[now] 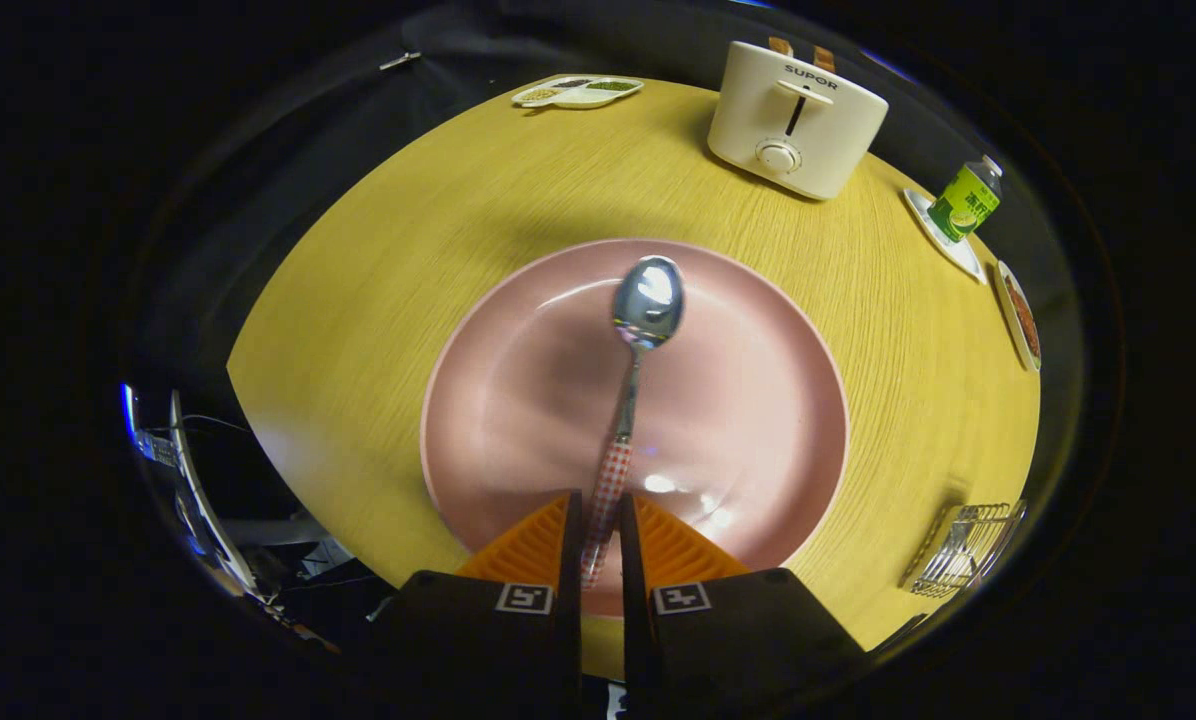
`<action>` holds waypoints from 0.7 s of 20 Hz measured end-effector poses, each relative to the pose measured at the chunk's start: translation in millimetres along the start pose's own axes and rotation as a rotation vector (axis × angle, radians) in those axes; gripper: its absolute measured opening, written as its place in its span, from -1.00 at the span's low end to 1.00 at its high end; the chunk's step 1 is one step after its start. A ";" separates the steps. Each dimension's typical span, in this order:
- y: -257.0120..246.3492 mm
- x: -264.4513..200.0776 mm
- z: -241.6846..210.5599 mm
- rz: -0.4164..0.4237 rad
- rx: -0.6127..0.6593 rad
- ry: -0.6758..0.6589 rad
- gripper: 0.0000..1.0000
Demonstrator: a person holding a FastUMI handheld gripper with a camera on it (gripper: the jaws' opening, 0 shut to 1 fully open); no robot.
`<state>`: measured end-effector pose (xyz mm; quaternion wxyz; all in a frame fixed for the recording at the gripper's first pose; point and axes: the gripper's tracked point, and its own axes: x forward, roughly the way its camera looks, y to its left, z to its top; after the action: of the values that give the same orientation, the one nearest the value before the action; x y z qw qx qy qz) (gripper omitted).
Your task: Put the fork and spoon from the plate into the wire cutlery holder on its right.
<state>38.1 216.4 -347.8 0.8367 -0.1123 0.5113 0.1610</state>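
Observation:
A metal spoon (640,330) with a red-checked handle points away from me over the pink plate (518,400). My gripper (598,520) is shut on the spoon's handle, both fingers pressing its sides. The bowl of the spoon lies ahead over the plate's middle. I cannot tell whether the spoon is lifted or still resting on the plate. The wire cutlery holder (963,548) stands on the table to the right of the plate and of my fingers.
On the round wooden table (438,220) a cream toaster (796,118) stands beyond the plate. A divided white dish (578,91) sits at the far edge. A green bottle (966,200) on a saucer and a small dish (1020,315) line the right edge.

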 end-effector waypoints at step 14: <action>-43.7 -76.3 -11.6 0.156 0.041 -0.028 -0.84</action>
<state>13.0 160.2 -284.0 0.8308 -0.0526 0.5099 0.2170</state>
